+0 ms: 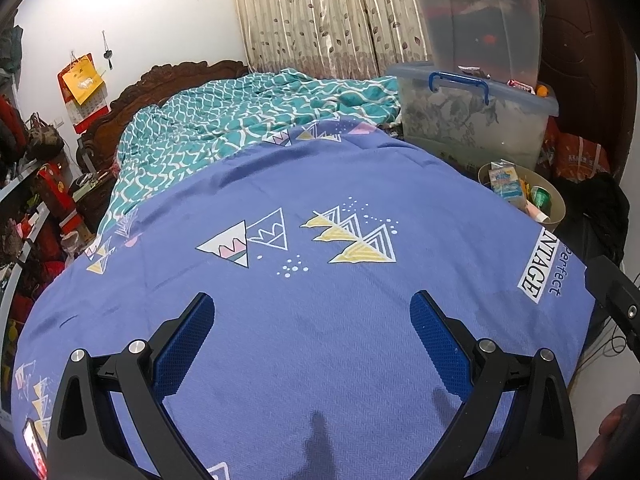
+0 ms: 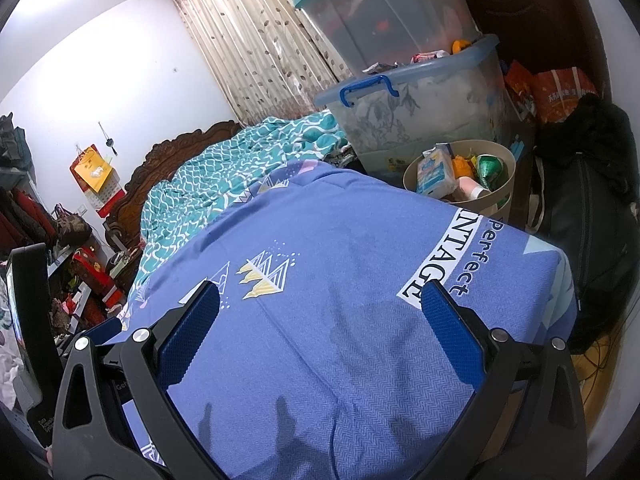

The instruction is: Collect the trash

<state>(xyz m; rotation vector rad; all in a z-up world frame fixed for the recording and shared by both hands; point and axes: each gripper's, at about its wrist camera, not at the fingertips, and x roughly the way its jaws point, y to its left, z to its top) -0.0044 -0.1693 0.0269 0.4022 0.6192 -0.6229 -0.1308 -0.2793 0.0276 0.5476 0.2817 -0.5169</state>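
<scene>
Both grippers (left (image 1: pixel 312 304), right (image 2: pixel 320 296)) agape; bin (image 2: pixel 505 196) full

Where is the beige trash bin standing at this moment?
The beige trash bin stands at the far right side of the bed, beside the blue sheet, just in front of the stacked plastic storage boxes; both views show it.

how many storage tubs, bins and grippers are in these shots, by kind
clear storage tubs: 2, teal-lidded tub stacked on blue-handled tub
beige trash bin: 1
grippers: 2, left gripper, right gripper, both open and empty
total: 5
</scene>
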